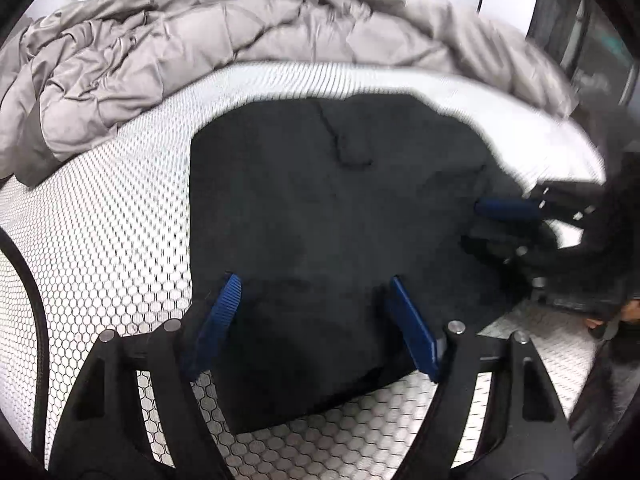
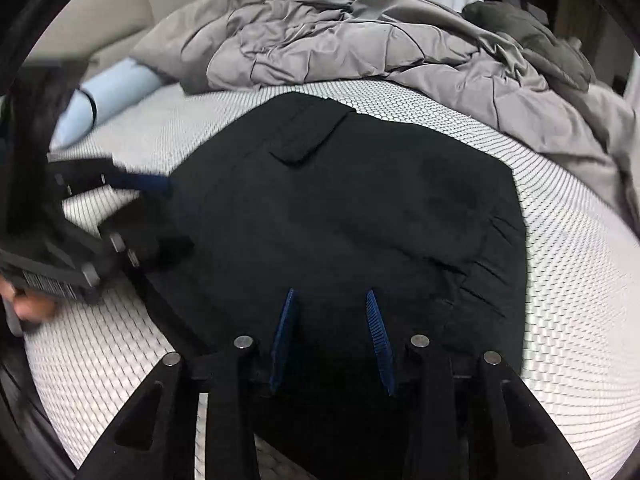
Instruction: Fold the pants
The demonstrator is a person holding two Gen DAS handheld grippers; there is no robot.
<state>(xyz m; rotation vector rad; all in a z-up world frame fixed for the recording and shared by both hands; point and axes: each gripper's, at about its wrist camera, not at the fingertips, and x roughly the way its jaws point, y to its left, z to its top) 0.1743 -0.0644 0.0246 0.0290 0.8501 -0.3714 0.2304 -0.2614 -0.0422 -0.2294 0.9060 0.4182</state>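
The black pants (image 1: 332, 216) lie folded in a compact bundle on the white honeycomb-patterned mattress (image 1: 120, 216); a pocket flap faces up in the right wrist view (image 2: 304, 144). My left gripper (image 1: 312, 284) is open, its blue pads straddling the near edge of the pants. My right gripper (image 2: 331, 296) is open, its fingers over the near part of the pants (image 2: 360, 220). Each gripper shows in the other's view at the pants' side edge: the right gripper (image 1: 500, 220) and the left gripper (image 2: 160, 208), both blurred.
A crumpled grey duvet (image 1: 160, 48) lies along the far side of the mattress, also in the right wrist view (image 2: 360, 48). A light blue pillow (image 2: 104, 100) sits at the far left. The mattress edge (image 1: 28, 280) runs close on the left.
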